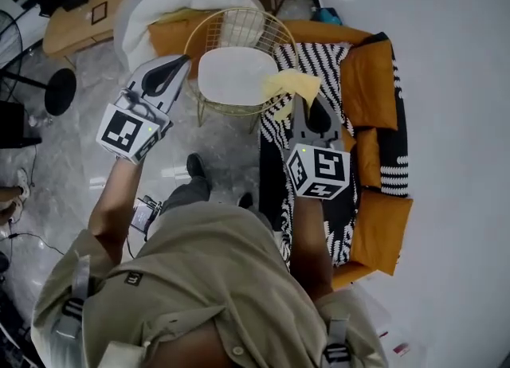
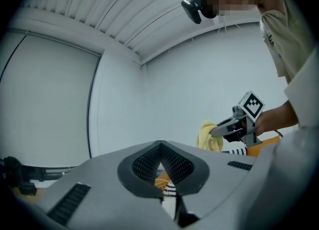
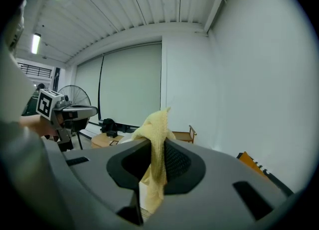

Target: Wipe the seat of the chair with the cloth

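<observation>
Head view, looking steeply down. Right gripper (image 1: 302,102): jaws clamped on a yellow cloth (image 1: 292,84). The cloth bunches out past the fingertips and hangs over the right-hand edge of the white seat (image 1: 236,74) of a gold wire chair (image 1: 239,27). Contact between cloth and seat cannot be judged.

Right gripper view: the cloth is pinched between the two dark pads, with a fold rising above them and a tail drooping below.

Left gripper (image 1: 183,60): jaws together with nothing between them, as the left gripper view confirms. It is held at the left-hand edge of the seat, well apart from the cloth.

To the right of the chair lies a sofa (image 1: 381,227) with orange cushions, draped with a black-and-white striped blanket (image 1: 317,59). A standing fan (image 1: 59,92) is on the floor at far left.
</observation>
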### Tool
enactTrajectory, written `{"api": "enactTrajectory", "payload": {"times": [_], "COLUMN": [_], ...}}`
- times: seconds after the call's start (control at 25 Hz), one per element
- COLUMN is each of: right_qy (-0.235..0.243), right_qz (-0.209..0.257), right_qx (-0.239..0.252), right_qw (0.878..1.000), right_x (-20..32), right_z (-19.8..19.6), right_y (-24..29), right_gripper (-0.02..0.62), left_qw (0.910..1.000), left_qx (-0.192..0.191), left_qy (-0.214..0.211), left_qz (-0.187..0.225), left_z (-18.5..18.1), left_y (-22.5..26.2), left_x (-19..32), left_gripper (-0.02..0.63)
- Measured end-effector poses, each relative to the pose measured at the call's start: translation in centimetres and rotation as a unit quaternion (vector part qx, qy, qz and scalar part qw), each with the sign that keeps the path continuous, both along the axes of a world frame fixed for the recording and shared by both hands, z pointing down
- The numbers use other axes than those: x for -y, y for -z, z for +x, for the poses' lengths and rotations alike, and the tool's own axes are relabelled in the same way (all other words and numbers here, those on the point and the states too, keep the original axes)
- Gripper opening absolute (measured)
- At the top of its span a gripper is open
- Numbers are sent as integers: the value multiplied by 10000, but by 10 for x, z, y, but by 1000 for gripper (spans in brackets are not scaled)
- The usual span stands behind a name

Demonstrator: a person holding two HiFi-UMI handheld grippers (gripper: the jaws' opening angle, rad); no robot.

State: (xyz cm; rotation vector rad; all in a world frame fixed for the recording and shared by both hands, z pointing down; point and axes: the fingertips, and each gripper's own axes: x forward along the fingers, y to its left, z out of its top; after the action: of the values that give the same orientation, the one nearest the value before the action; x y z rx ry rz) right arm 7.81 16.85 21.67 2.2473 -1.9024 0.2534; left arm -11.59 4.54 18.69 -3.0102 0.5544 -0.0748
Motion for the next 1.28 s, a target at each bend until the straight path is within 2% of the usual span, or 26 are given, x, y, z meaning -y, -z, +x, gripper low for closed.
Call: {"api": "enactTrajectory", "payload": {"times": [0.24, 0.44, 0.72, 0.96, 1.28], "right_qy": [-238, -335, -159, 176, 505], "right_qz": [-91, -92, -234, -308, -559], "right_qx": [-54, -37, 28, 264, 415], "right_qw": [9997, 9994, 9996, 9990, 9963], "right_x": [38, 69, 115, 167, 241], "right_z": [-11, -15, 0, 25, 74], "right_y": [-4, -3, -17, -37, -75], "right_gripper": [63, 63, 63, 63, 63], "left_qw": [9993, 9991, 9997, 9990, 9953], "left_qx": [-283, -321, -238, -33, 244], "left_qy": [-226, -259, -20, 428, 867], "left_qz": [21, 14, -95, -159, -366], "left_z": [-9, -17, -12, -6, 24], "left_y": [-1, -1, -13, -19, -41], "left_x": [48, 80, 121, 158, 206], "left_gripper": [14, 15, 15, 14, 14]}}
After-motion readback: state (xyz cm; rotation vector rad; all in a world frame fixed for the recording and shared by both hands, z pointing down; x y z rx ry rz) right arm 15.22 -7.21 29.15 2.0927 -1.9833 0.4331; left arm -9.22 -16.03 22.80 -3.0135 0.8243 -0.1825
